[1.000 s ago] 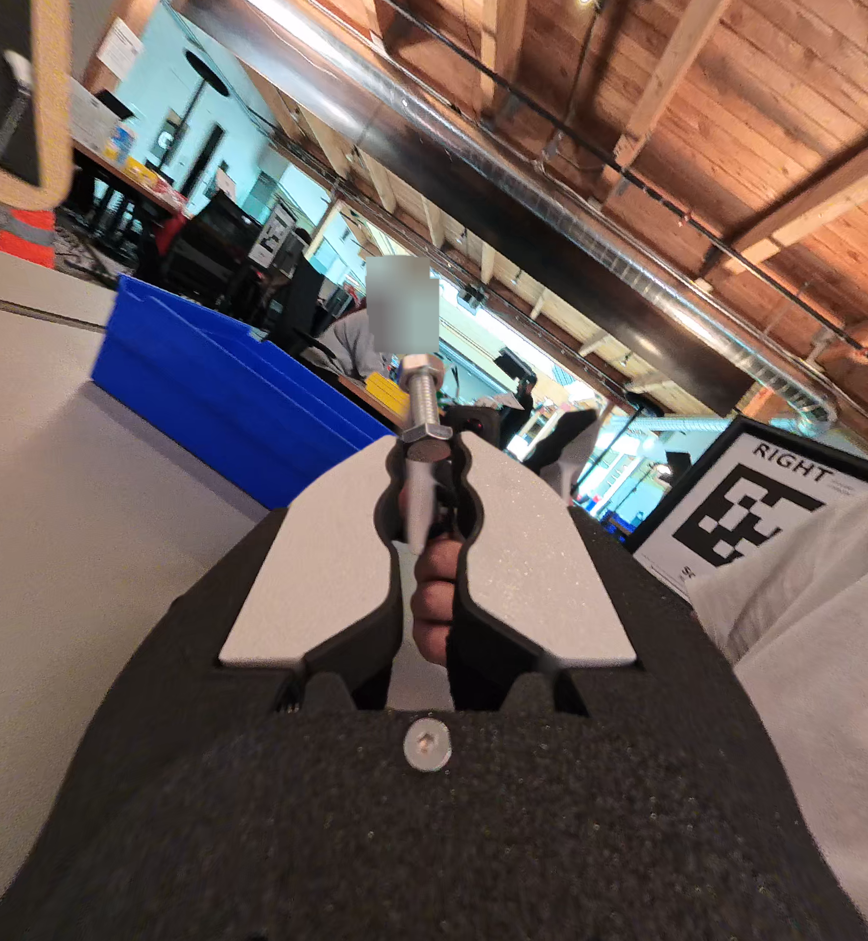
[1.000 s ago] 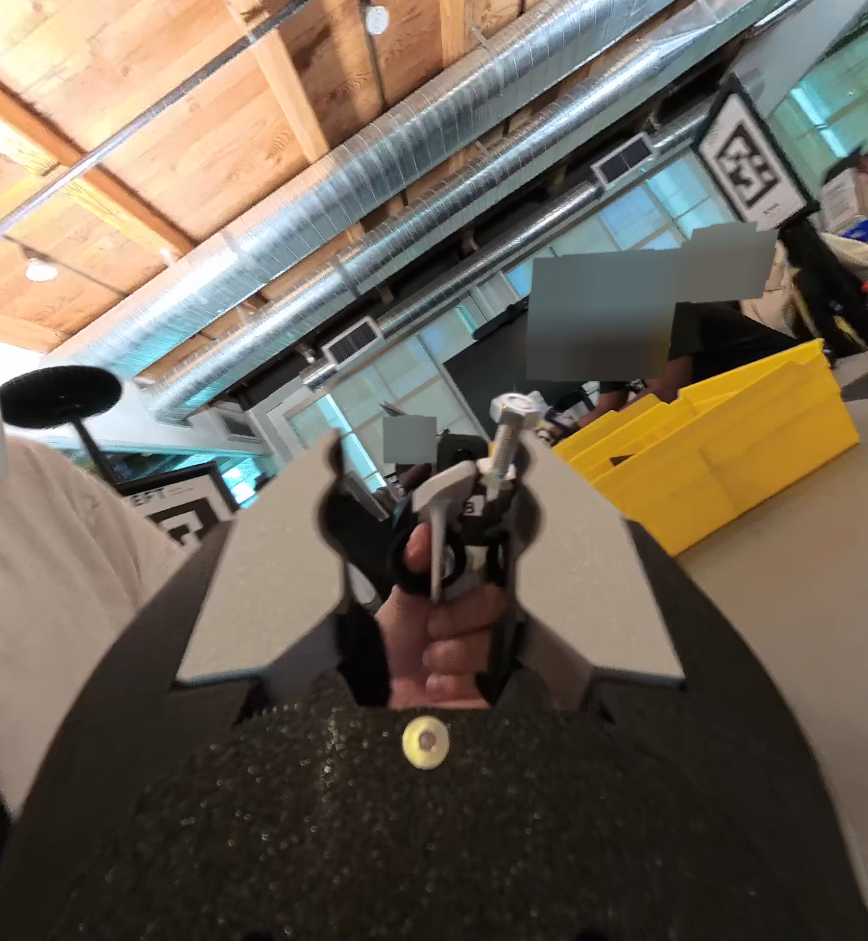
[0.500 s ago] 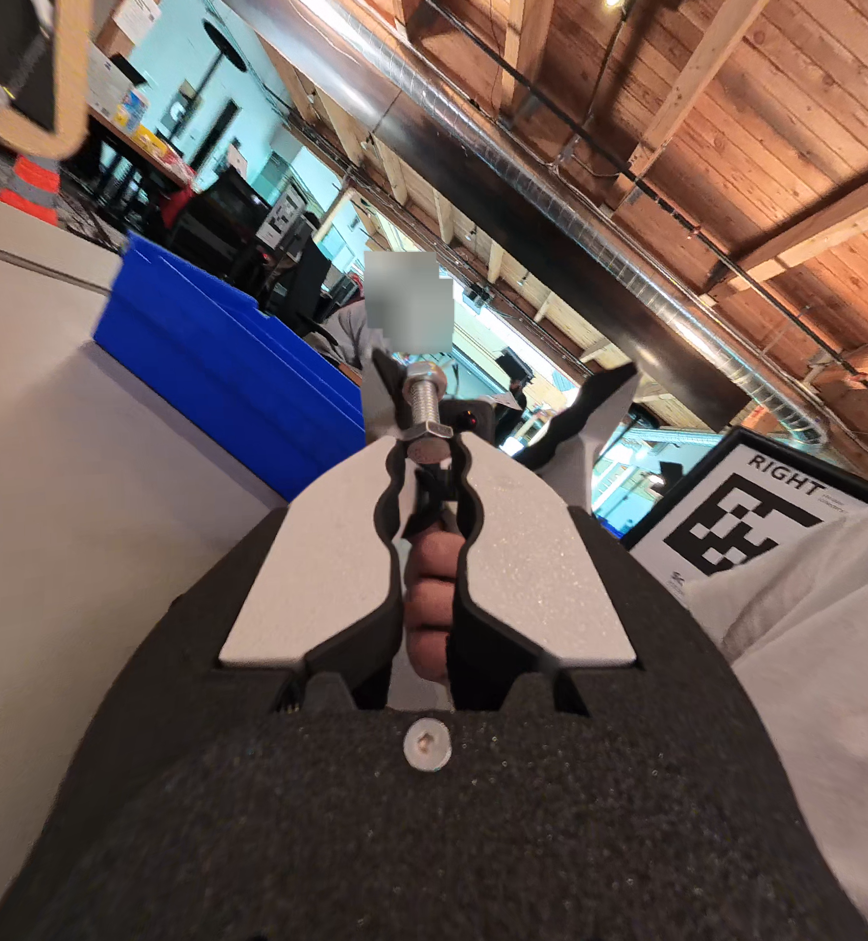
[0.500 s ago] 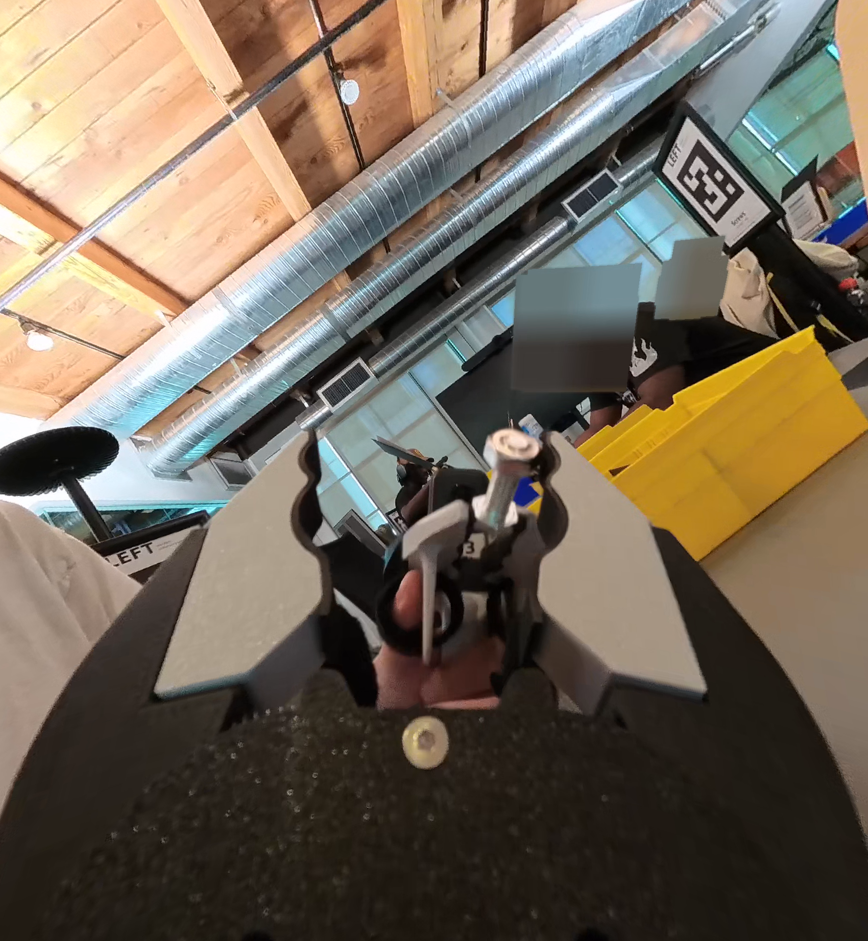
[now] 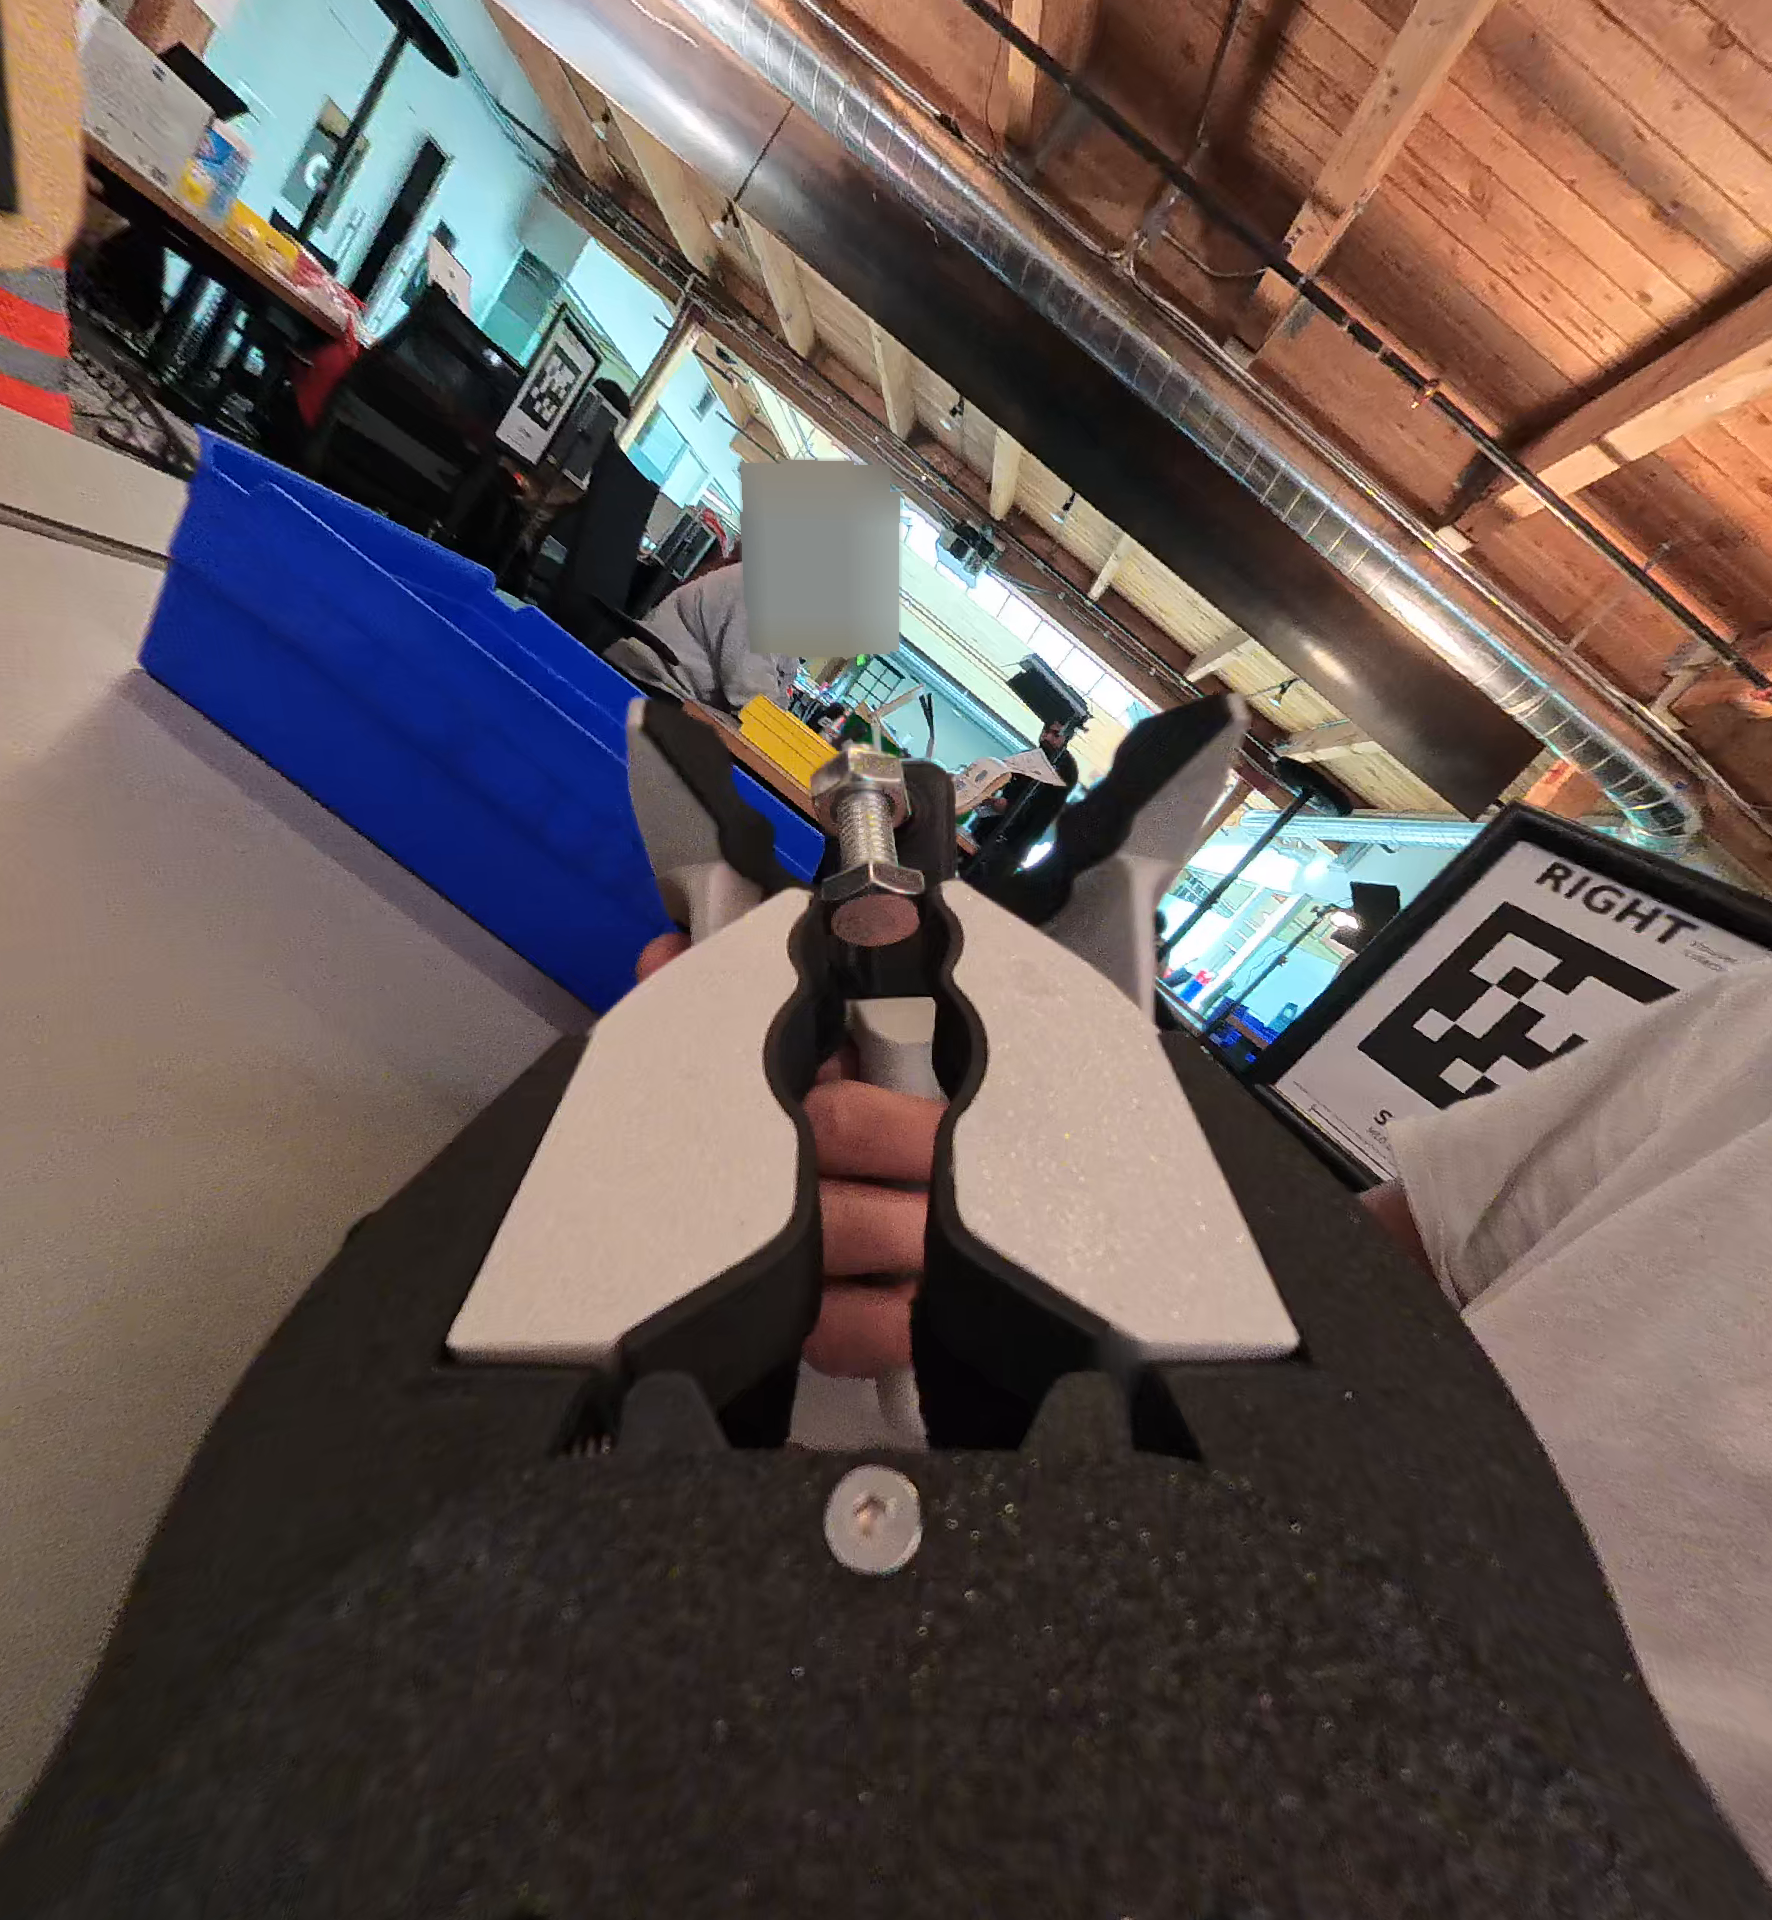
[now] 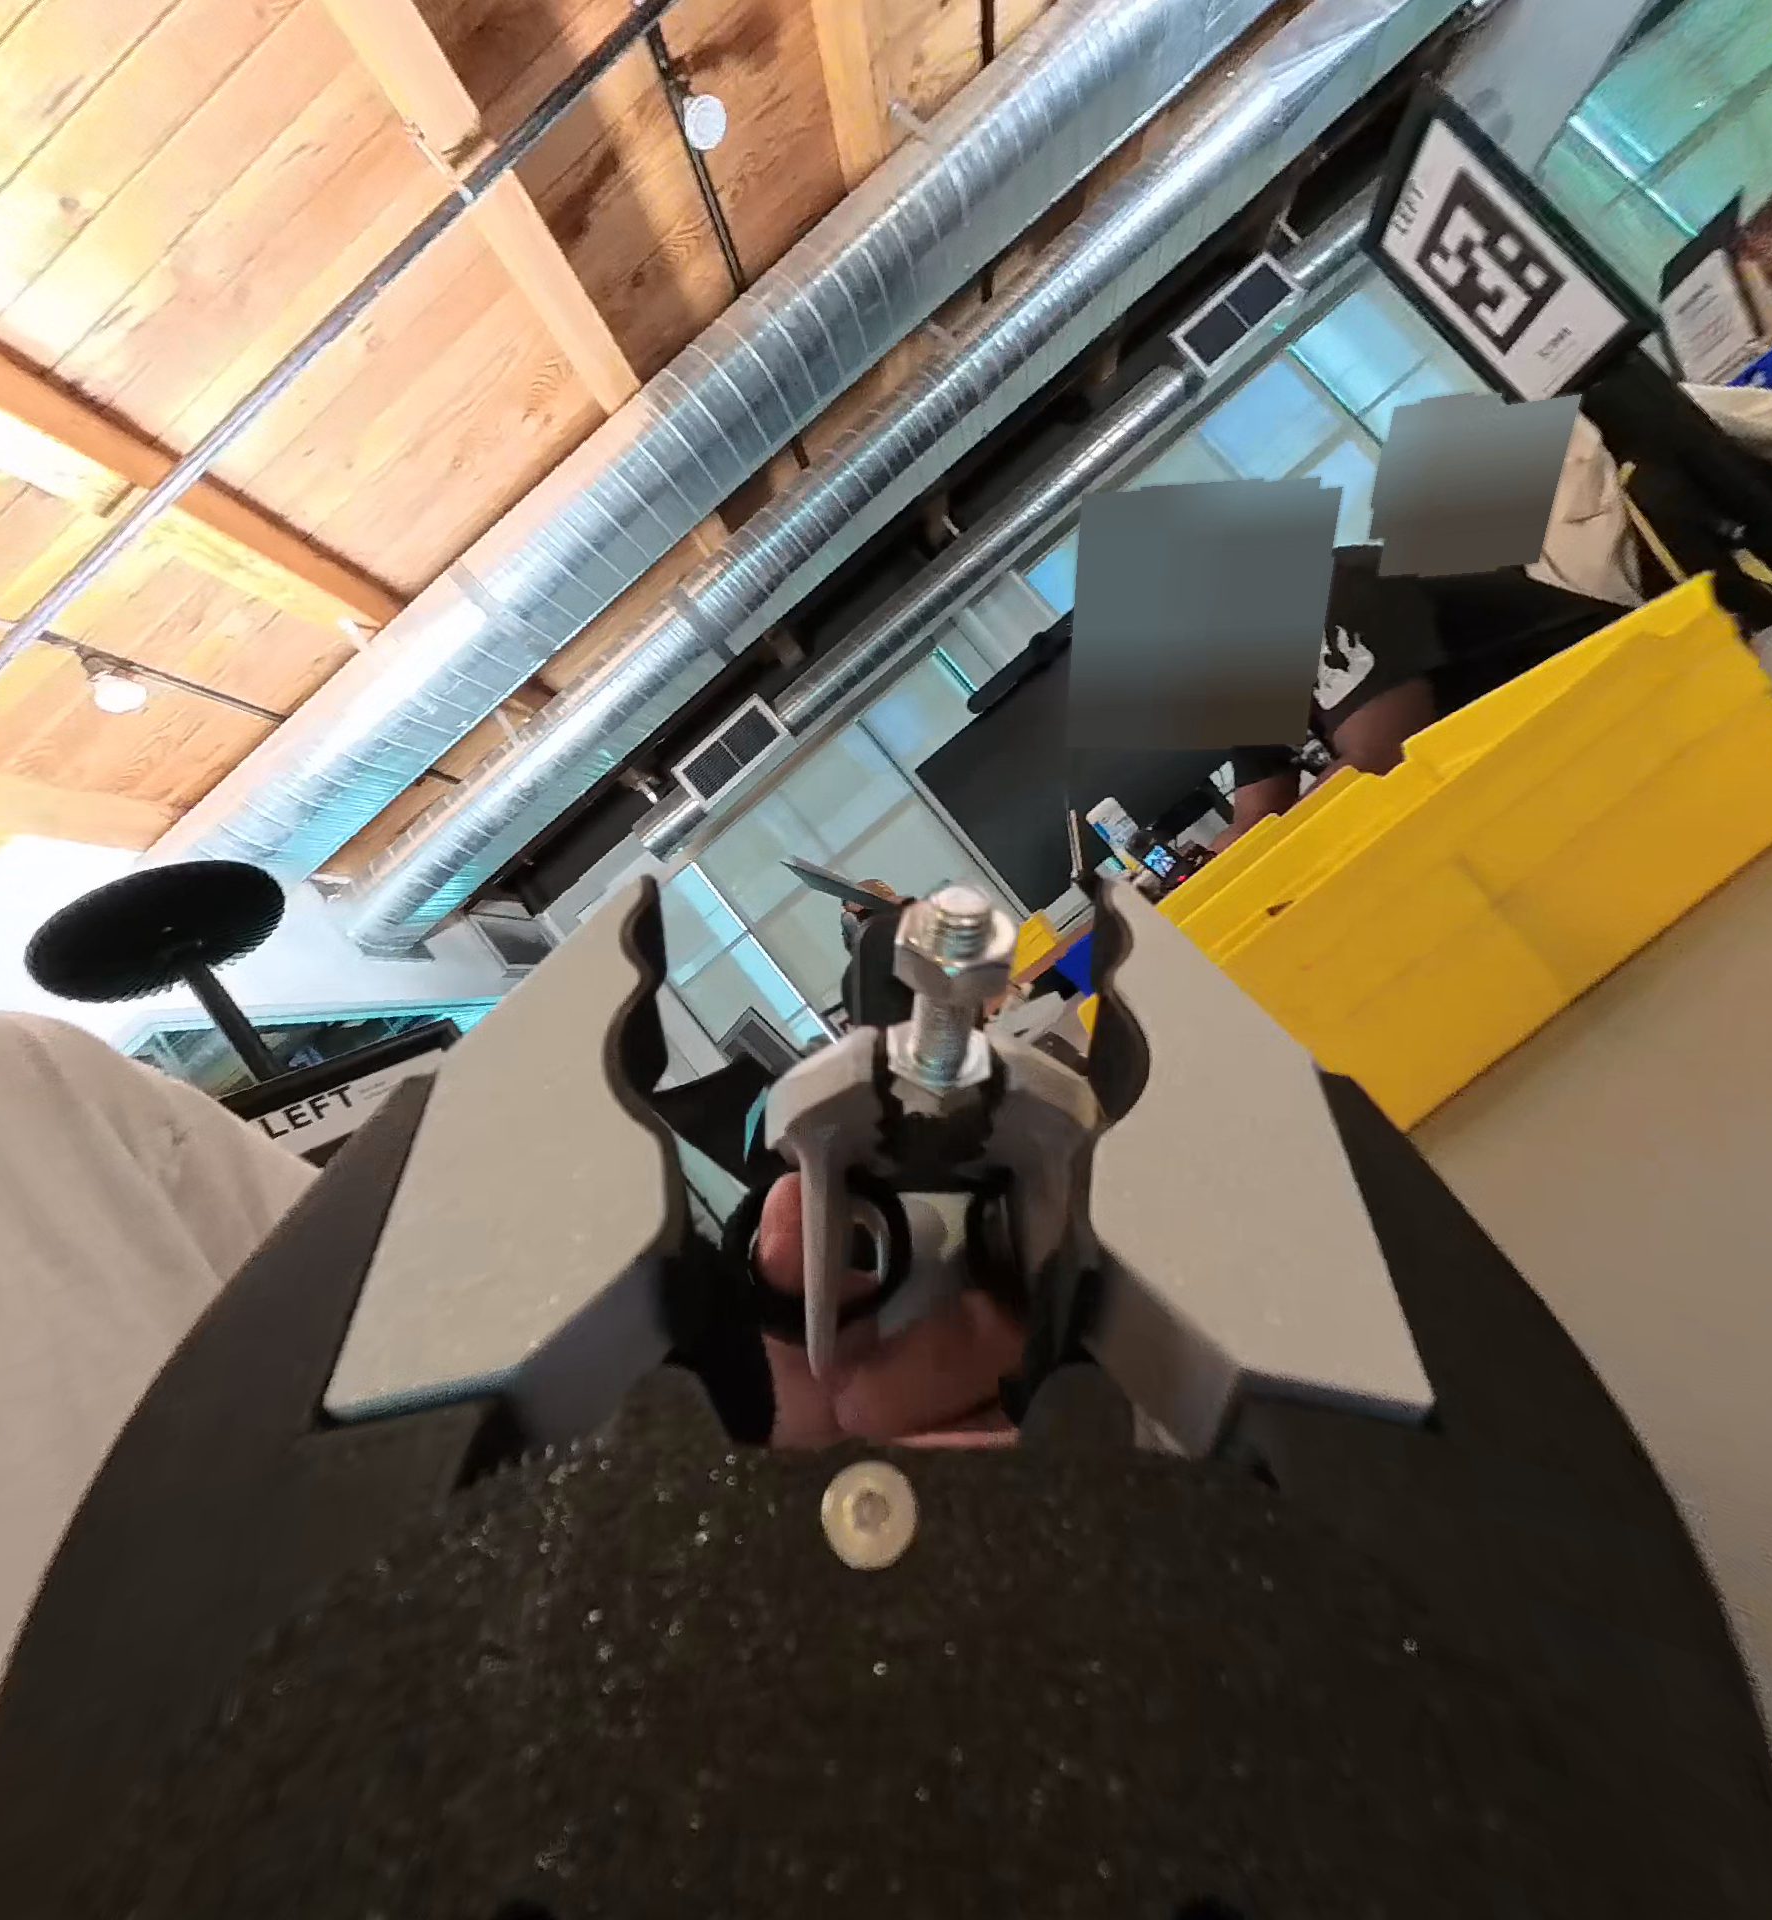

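Table (image 5: 82, 1039) | blue bin (image 5: 373, 665) left view only | left fingers (image 5: 674, 1091) pinch bolt (image 5: 866, 831) | right fingers (image 6: 508, 1143) spread

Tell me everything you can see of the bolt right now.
The bolt is silver, bright metal, with a threaded shaft. Its hex head sits clamped between the left gripper's dark pads, shaft pointing up and away. A hex nut sits near the shaft's far end, the tip just showing through it. The right gripper stands open around that end, its pads clear of the nut.
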The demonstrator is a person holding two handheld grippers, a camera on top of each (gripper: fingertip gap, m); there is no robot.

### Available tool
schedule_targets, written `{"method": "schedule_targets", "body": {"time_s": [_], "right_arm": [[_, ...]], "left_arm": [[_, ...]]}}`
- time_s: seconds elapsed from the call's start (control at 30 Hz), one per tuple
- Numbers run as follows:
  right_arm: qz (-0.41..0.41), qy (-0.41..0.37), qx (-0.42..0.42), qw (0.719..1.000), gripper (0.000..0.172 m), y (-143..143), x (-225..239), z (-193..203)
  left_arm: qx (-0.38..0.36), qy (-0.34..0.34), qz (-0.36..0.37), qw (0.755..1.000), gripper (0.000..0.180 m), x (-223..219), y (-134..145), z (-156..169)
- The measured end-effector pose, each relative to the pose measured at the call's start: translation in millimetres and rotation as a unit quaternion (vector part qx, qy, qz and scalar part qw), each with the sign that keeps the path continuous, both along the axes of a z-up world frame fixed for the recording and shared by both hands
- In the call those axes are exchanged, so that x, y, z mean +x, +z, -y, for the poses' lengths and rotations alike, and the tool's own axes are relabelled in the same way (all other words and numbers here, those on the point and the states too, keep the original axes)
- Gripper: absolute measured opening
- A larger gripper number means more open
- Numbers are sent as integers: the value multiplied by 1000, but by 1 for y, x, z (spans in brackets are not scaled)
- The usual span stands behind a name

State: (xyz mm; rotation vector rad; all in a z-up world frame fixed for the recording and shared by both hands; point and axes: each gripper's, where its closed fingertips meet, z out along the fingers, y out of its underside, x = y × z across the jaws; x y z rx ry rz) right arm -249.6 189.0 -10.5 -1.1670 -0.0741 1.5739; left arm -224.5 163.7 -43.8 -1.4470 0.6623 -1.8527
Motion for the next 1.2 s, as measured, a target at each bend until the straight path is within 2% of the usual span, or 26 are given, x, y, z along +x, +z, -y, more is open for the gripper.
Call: {"method": "schedule_targets", "body": {"time_s": [0.07,0.13,0.2,0.3,0.37,0.5,0.57,0.63,0.7,0.77,0.87,1.0,1.07,1.13,1.2], "right_arm": [[-4,7,15,1000,80,5,-4,7],[6,-2,11,1000,86,3,-3,8],[24,9,10,1000,79,-3,-5,12],[7,23,10,1000,75,0,-4,15],[2,1,8,1000,71,0,0,10],[14,-54,-8,998,78,-5,10,-1],[85,-88,12,992,78,-11,12,-4],[225,-115,72,965,78,-19,12,-4],[362,-143,143,910,75,-26,17,-1],[474,-144,168,852,70,-43,17,0],[576,-154,197,778,64,-59,9,1],[663,-171,239,689,61,-84,-7,3],[689,-186,222,665,61,-95,-1,-6],[694,-163,201,671,59,-105,2,-9],[683,-164,197,684,58,-100,7,-9]], "left_arm": [[-7,-3,1,1000,17,3,-1,0],[-14,10,12,1000,17,-3,1,-9],[-11,21,27,999,16,-14,7,-19],[8,31,19,999,17,-17,10,-17],[1,43,28,999,17,-16,13,-15],[-30,23,46,998,16,-13,11,-12],[-42,27,45,998,16,-16,9,-18],[-37,36,23,998,17,-22,4,-28],[-38,27,-6,999,17,-30,-5,-36],[-53,30,-32,998,17,-36,-17,-45],[-72,26,-73,994,17,-35,-35,-48],[-74,10,-81,994,17,-27,-38,-41],[-77,-20,-63,995,17,-23,-33,-30],[-69,-54,-36,996,17,-19,-21,-16],[-53,-66,-31,996,17,-17,-16,-8]]}}
